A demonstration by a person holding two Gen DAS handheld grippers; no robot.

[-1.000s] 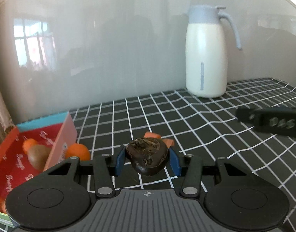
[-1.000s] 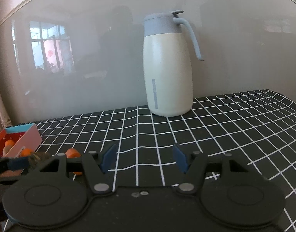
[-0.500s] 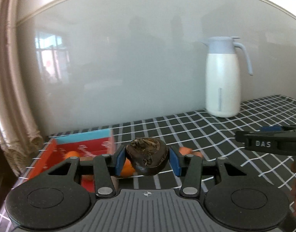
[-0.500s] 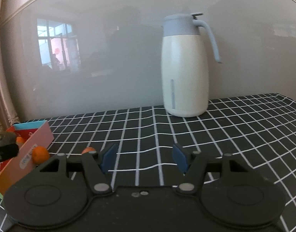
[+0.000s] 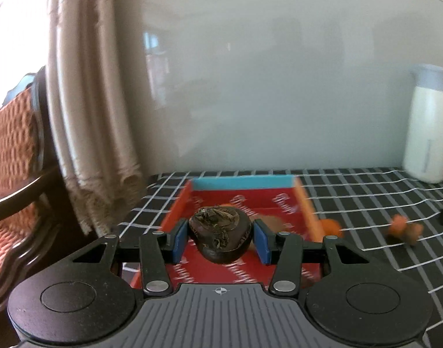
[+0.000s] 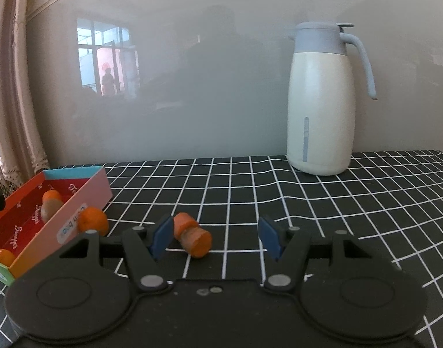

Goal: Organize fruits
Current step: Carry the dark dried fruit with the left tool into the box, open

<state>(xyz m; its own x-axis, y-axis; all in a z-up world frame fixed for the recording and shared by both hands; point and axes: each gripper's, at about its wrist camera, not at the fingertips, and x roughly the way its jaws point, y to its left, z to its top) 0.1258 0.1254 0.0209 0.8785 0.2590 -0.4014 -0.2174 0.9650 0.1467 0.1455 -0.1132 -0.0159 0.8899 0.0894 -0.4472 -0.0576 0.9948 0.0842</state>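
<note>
Left wrist view
Left gripper: clamped on a dark fruit; both blue pads press its sides.
Dark fruit: wrinkled, dark brown, lifted above the near part of the box.
Box: red inside, with a blue far wall and orange side walls; it lies on the counter. A brown fruit and an orange one show behind the dark fruit, mostly hidden.
Orange fruit: on the counter, just outside the box's right wall; blurred.
Cut piece: orange and brown, on the counter, to the right of the orange fruit and apart from it; blurred.
Jug: white with a grey-blue top, upright at the far right by the wall.
Curtain: hangs at the left, its hem by the counter's corner.
Chair: woven back, at the far left.

Right wrist view
Right gripper: jaws apart, nothing between the pads.
Cut piece: on the counter, beyond the left pad.
Orange fruit: touching the box's pink outer wall.
Box: at the left; it holds a brown fruit with an orange one just behind it, and two more orange pieces at its near end.
Jug: upright at the back right, handle to the right.
</note>
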